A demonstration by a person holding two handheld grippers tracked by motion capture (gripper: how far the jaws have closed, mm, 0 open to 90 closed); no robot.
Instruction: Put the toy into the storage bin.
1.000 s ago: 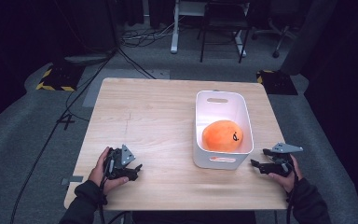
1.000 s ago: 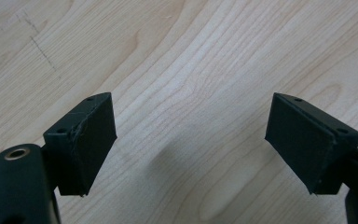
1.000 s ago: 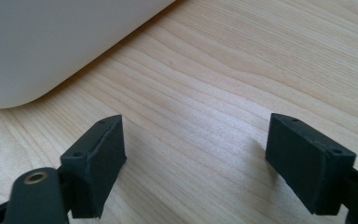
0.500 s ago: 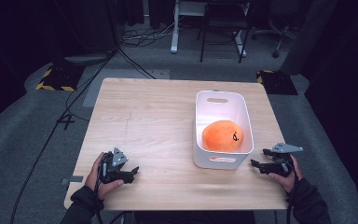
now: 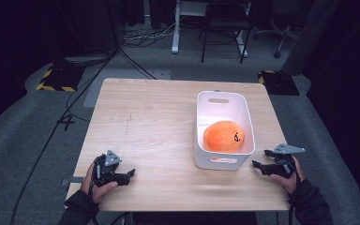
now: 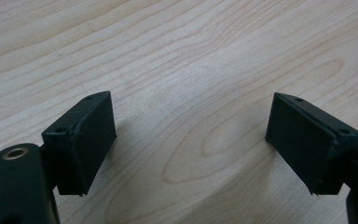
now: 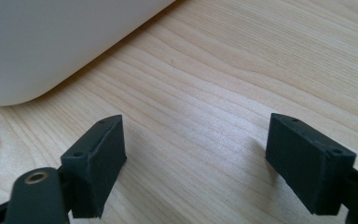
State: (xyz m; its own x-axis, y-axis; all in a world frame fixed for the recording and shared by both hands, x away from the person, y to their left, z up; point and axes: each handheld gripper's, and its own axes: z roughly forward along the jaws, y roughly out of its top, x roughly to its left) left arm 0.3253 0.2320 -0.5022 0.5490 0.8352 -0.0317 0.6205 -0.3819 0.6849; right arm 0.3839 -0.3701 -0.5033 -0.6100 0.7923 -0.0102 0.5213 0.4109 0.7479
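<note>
An orange round soft toy (image 5: 223, 136) with a small black mark lies inside a white bin (image 5: 220, 99) on the right half of the wooden table (image 5: 154, 122). My left gripper (image 5: 130, 174) rests low at the table's front left, held in a hand, open with bare wood between its jaws (image 6: 191, 140). My right gripper (image 5: 257, 165) sits at the front right, just right of the bin's near corner, also open with nothing in it (image 7: 196, 154). The bin's white wall (image 7: 51, 42) curves across the upper left of the right gripper view.
Dark floor surrounds the table, with cables (image 5: 61, 122) running along the left side. A chair and desk legs (image 5: 220, 28) stand behind the far edge. Yellow-black striped plates (image 5: 54, 86) lie on the floor at both far corners.
My left gripper and hand have drifted slightly toward the near left edge of the table. The right gripper, bin and toy have stayed put.
</note>
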